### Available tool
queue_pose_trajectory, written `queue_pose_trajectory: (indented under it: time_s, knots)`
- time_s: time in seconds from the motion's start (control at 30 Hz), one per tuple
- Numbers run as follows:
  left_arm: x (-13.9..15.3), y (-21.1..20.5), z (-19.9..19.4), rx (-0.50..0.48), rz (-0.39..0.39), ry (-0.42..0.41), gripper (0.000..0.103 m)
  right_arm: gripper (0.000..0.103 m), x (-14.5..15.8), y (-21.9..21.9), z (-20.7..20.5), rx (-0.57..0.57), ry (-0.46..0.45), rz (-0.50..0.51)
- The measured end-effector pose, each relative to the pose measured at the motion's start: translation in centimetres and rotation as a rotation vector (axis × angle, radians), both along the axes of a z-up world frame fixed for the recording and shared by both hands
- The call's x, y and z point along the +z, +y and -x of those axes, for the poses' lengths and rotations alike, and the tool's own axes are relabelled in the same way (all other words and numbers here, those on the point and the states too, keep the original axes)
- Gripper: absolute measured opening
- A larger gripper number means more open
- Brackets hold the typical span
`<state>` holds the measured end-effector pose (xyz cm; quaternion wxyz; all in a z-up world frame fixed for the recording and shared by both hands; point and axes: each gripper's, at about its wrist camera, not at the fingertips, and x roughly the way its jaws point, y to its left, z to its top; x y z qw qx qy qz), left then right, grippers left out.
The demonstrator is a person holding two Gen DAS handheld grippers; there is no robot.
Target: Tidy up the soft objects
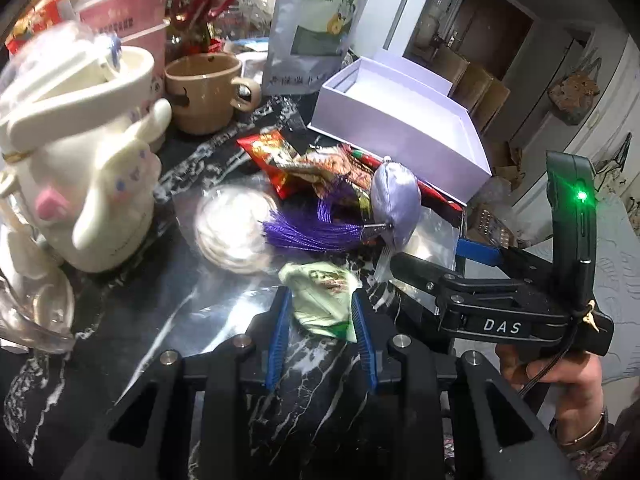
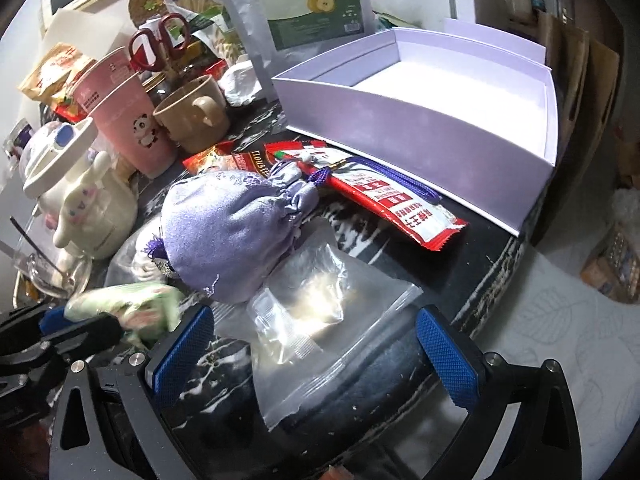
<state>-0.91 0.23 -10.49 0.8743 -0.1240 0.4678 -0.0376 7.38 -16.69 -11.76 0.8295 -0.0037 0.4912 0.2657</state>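
Note:
My left gripper (image 1: 320, 308) is shut on a pale green soft packet (image 1: 316, 280), its blue pads pressing both sides just above the black marble table (image 1: 168, 320). The same packet (image 2: 128, 304) shows blurred at the left edge of the right wrist view. A lavender drawstring sachet (image 2: 224, 232) with a purple tassel (image 1: 308, 232) lies in the middle of the table. My right gripper (image 2: 316, 340) stands wide open, with a clear zip bag (image 2: 332, 312) lying flat between its fingers, untouched by the pads. An open white box (image 2: 400, 140) stands behind, with nothing inside.
Red snack packets (image 2: 404, 204) lie in front of the box. On the left stand a cream rabbit-shaped pot (image 1: 80, 184), a tan mug (image 1: 204, 92) and a pink paper cup (image 2: 128, 120). A tall tea pouch (image 1: 316, 20) leans at the back. The table ends at the right (image 2: 500, 264).

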Motion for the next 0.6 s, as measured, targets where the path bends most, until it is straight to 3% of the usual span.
queue_pose_trajectory:
  time_s: [0.43, 0.6]
  knots:
    - [-1.7, 0.2, -0.8, -0.018, 0.102, 0.045, 0.031, 0.102, 0.3, -0.9, 1.8, -0.008, -0.023, 0.036]
    - [-0.6, 0.1, -0.2, -0.019, 0.082, -0.009, 0.031, 0.088, 0.5, -0.5, 1.4, -0.001, -0.031, 0.017]
